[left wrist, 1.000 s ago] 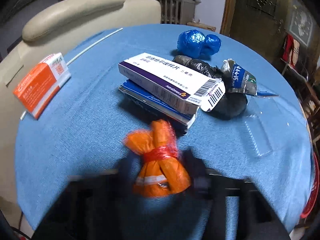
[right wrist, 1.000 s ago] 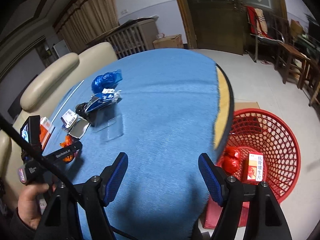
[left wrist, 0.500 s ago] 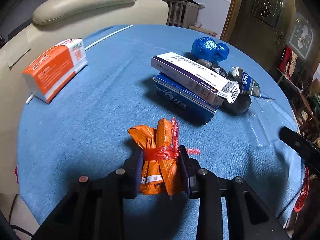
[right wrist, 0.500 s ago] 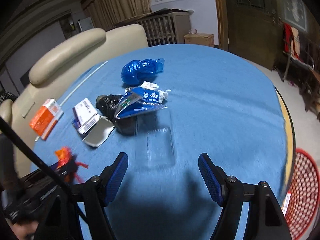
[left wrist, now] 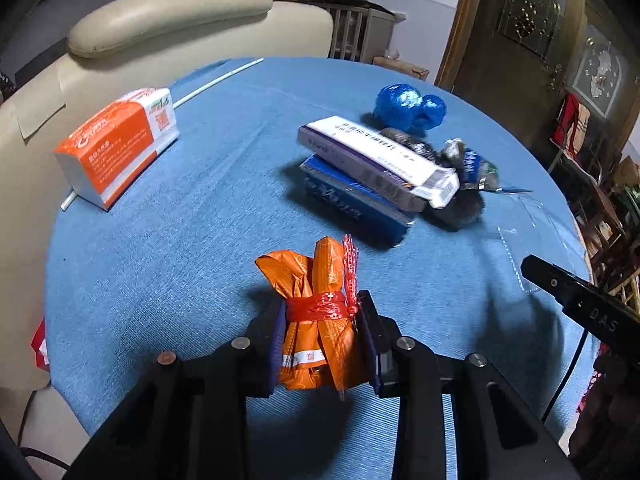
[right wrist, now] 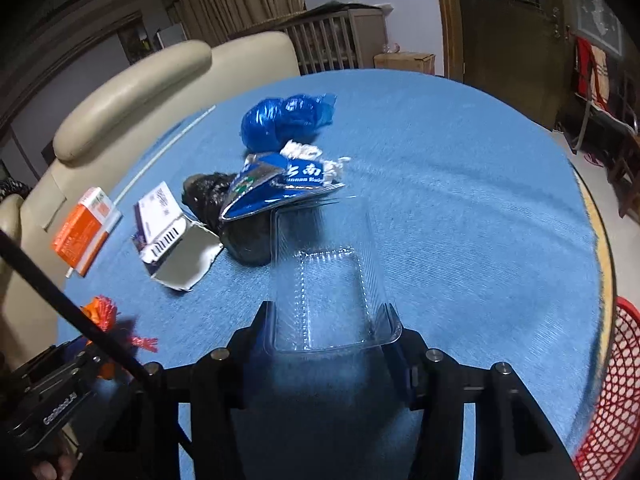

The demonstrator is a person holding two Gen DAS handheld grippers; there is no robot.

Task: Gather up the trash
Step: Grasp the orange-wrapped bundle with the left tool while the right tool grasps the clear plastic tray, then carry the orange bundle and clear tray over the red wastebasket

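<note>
My left gripper [left wrist: 322,320] is shut on an orange plastic bundle [left wrist: 316,320] tied with red string, near the front edge of the round blue table [left wrist: 200,216]. My right gripper [right wrist: 328,320] is open, and its fingers sit on either side of a clear plastic tray [right wrist: 326,276] lying on the table; whether they touch it I cannot tell. Beyond the tray lie a blue foil wrapper [right wrist: 276,184], a black bag [right wrist: 208,192] and a blue crumpled bag [right wrist: 280,120]. A red mesh basket [right wrist: 608,392] stands on the floor at the right.
Two stacked medicine boxes [left wrist: 372,176] lie mid-table and an orange-and-white box [left wrist: 120,144] at the left, beside a white straw [left wrist: 216,80]. A beige armchair [left wrist: 168,12] stands behind the table. The right gripper shows at the left wrist view's right edge [left wrist: 576,300].
My right gripper has swung from the basket side to the table and moved in around the clear tray. My left gripper has closed on the orange bundle.
</note>
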